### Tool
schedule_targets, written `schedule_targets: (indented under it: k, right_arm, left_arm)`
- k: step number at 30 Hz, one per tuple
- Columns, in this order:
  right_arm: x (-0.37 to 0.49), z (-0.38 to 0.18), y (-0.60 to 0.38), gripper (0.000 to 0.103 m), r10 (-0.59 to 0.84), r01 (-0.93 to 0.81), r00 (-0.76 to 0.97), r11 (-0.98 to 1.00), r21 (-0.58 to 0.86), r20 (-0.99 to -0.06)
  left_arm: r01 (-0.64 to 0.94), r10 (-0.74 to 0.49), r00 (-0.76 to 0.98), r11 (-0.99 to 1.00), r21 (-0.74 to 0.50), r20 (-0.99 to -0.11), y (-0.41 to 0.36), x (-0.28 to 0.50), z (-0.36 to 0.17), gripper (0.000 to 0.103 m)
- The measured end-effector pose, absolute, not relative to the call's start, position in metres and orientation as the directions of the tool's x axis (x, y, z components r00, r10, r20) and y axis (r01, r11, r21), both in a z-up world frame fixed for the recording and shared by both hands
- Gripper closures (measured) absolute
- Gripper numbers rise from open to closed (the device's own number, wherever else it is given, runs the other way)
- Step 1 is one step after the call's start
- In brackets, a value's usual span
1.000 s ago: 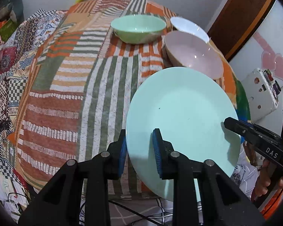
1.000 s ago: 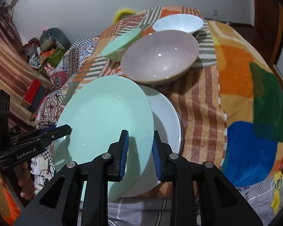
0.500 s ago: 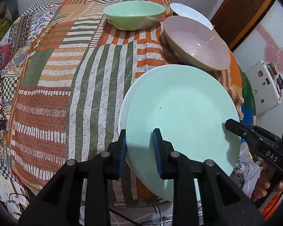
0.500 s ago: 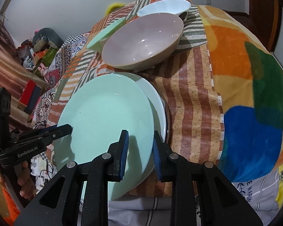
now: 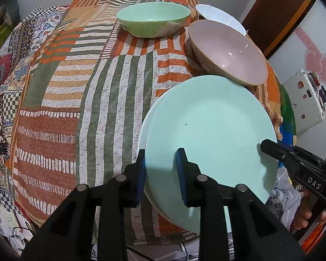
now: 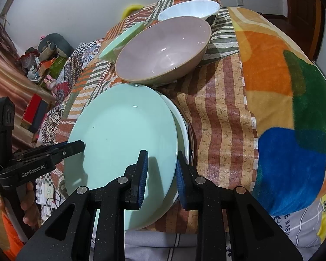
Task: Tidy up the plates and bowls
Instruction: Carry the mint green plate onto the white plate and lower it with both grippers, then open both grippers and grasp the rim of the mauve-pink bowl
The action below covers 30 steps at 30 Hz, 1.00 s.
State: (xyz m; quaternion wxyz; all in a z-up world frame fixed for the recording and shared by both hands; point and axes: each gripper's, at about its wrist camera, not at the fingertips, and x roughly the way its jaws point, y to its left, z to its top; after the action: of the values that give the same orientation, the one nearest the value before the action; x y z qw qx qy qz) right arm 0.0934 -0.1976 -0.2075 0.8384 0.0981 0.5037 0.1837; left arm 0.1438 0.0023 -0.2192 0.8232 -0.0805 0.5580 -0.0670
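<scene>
While gripped from both sides, mint plate [image 5: 210, 130] sits over a white plate [image 6: 181, 121], near the table's front edge. Left gripper [image 5: 160, 171] nearly closed, blue pads [image 5: 142, 174] pinching the mint plate's left rim. Right gripper [image 6: 160, 174] nearly closed too, clamped on the right rim. Can't tell if the mint plate fully rests on the white one. Pink bowl [image 5: 226, 52] just behind, with green bowl [image 5: 153, 18] and white bowl [image 6: 191, 10] further back on the striped cloth [image 5: 76, 87].
</scene>
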Motion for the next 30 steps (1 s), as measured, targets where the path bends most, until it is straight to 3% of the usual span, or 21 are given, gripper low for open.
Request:
schedule_targets:
  k: [12, 16, 22, 30]
  right_arm:
    - [0.091, -0.205, -0.195, 0.081, 0.396, -0.225, 0.432, 0.917, 0.329, -0.81]
    - [0.089, -0.201, -0.193, 0.08, 0.362, -0.234, 0.455, 0.93, 0.283, -0.814]
    - [0.092, -0.202, -0.201, 0.078, 0.343, -0.222, 0.468, 0.938, 0.267, -0.814]
    - [0.097, -0.189, -0.223, 0.078, 0.333, -0.178, 0.506, 0.943, 0.281, -0.796]
  left_arm:
    - [0.042, -0.189, 0.354, 0.982, -0.186, -0.916, 0.001, 0.145, -0.219, 0.076]
    - [0.049, -0.081, 0.388, 0.997, -0.067, -0.918, -0.004, 0.144, -0.217, 0.066]
    - [0.023, -0.109, 0.36, 0.994, -0.108, -0.926, 0.005, 0.144, -0.223, 0.066]
    - [0.015, -0.144, 0.447, 0.988, -0.153, -0.883, 0.013, 0.151, -0.188, 0.064]
